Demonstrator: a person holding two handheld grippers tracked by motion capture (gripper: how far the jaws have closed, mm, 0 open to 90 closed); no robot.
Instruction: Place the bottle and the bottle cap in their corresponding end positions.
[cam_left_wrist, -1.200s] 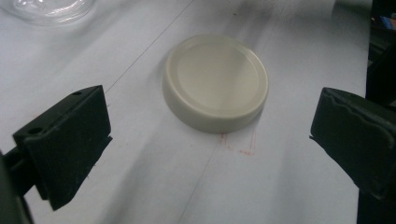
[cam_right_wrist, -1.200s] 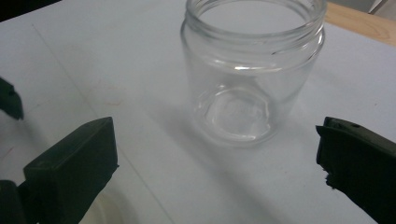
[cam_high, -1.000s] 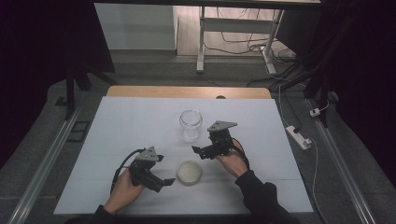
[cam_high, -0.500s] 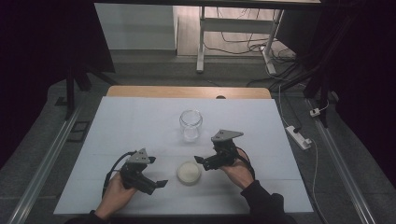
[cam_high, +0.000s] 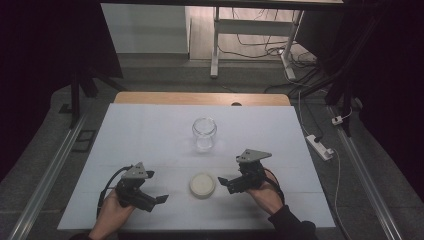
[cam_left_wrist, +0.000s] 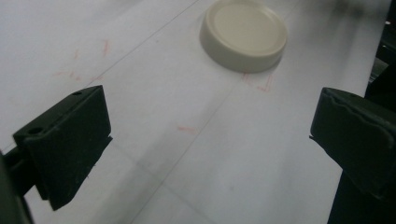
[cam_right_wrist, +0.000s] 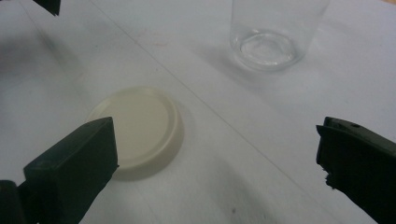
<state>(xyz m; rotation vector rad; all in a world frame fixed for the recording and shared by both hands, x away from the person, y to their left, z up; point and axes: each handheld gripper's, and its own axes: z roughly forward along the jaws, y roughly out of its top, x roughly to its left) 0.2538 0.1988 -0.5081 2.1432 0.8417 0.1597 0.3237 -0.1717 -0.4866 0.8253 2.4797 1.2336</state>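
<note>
A cream round lid (cam_high: 202, 184) lies flat on the white table (cam_high: 150, 135), with a clear empty glass jar (cam_high: 204, 134) standing upright farther back. My left gripper (cam_high: 156, 200) rests near the front edge, left of the lid, and points toward it. In the left gripper view its jaws stand wide open (cam_left_wrist: 212, 121) with the lid (cam_left_wrist: 243, 33) ahead. My right gripper (cam_high: 226, 183) sits just right of the lid, also open (cam_right_wrist: 215, 140). In the right gripper view the lid (cam_right_wrist: 137, 126) lies near one jaw and the jar (cam_right_wrist: 275, 32) beyond it. Neither gripper holds anything.
The table's wooden far edge (cam_high: 200, 98) lies behind the jar. A power strip (cam_high: 320, 146) and cables lie on the floor to the right. Metal rails (cam_high: 45, 180) run along both sides of the table. Bare white surface surrounds the jar and lid.
Both grippers have drawn back toward the table's near edge. The left one went left, away from the lid; the right one dropped from beside the jar to beside the lid. Lid and jar stayed put.
</note>
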